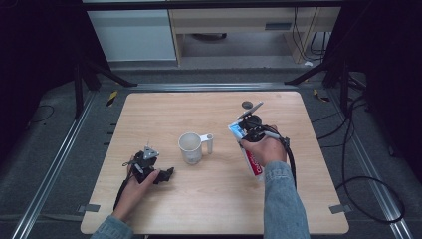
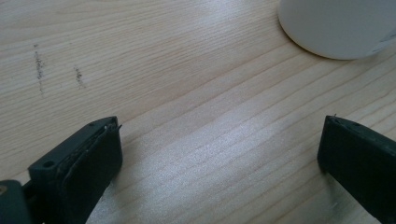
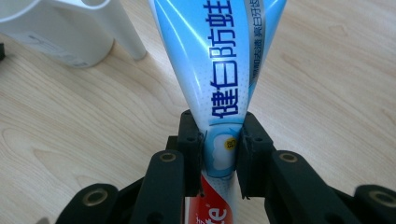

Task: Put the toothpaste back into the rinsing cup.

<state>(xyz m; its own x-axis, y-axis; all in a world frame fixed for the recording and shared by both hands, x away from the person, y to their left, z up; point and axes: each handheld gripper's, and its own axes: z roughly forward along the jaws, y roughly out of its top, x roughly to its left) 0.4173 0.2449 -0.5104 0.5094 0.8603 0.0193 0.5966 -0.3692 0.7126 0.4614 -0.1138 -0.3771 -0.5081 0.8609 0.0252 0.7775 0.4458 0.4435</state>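
In the right gripper view the jaws are clenched on a toothpaste tube (image 3: 224,70), pinching it where the light blue printed body narrows, with a red band showing just below the grip. Seen from above, the right gripper (image 1: 247,130) holds that tube tilted over the table (image 1: 149,114), its blue end up toward the far side and its red and white end low beside the person's right hand (image 1: 266,149). It sits just to the right of a white cup (image 1: 190,147), which has a small tube-shaped holder on its side, and it is near the cup but not touching it.

The left gripper (image 1: 164,174) rests low on the table to the cup's left, its jaws spread wide with nothing but bare wood between them.

My reading is that the pick-up is done and the tube is firmly in hand; what seems left is carrying it over and standing it in the cup. The tube looks plump, glossy and soft-walled, with bold blue Chinese lettering.
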